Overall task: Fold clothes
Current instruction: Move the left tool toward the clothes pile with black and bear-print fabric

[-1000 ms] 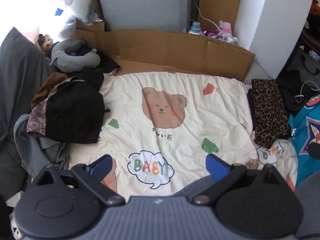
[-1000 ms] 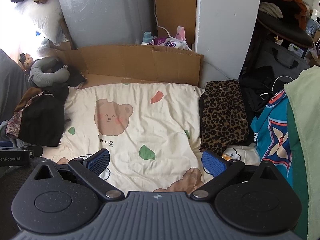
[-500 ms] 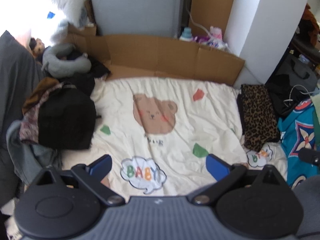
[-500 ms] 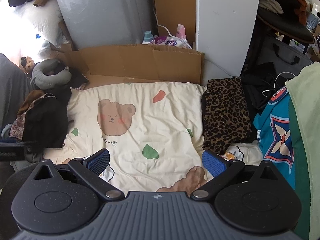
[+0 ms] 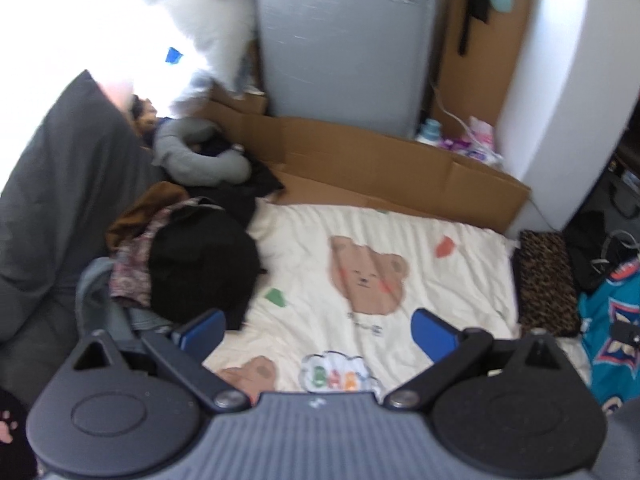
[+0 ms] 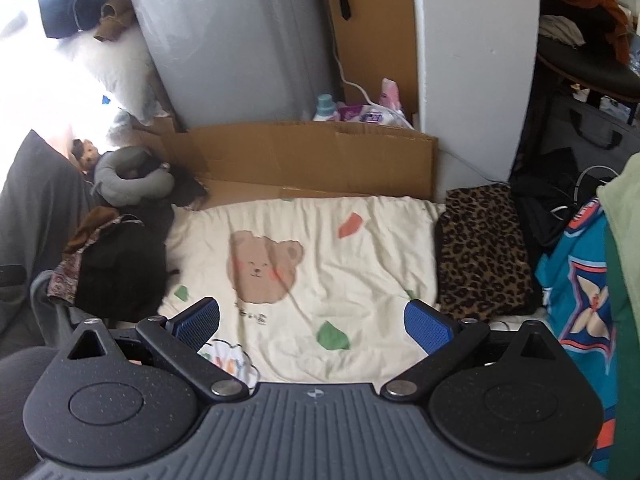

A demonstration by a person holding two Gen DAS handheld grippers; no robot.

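A cream blanket (image 5: 460, 280) (image 6: 360, 264) printed with bears lies spread flat as the work surface. On its left edge sits a heap of clothes topped by a black garment (image 5: 200, 272) (image 6: 120, 276). A folded leopard-print garment (image 5: 544, 280) (image 6: 480, 252) lies at the blanket's right edge, with a teal patterned garment (image 5: 608, 320) (image 6: 572, 288) beyond it. My left gripper (image 5: 316, 332) hangs open above the blanket's near part, holding nothing. My right gripper (image 6: 312, 324) is also open and empty, above the blanket's near middle.
A cardboard sheet (image 5: 380, 160) (image 6: 300, 156) stands along the blanket's far edge before a grey cabinet (image 6: 240, 40) and a white pillar (image 6: 472, 60). A grey neck pillow (image 5: 196, 156) (image 6: 128, 180) lies far left. Dark bags (image 6: 556, 200) and cables sit far right.
Both grippers have drawn back and tilted up, so more of the far wall shows. The left view has swung left toward the clothes heap. Both stay open.
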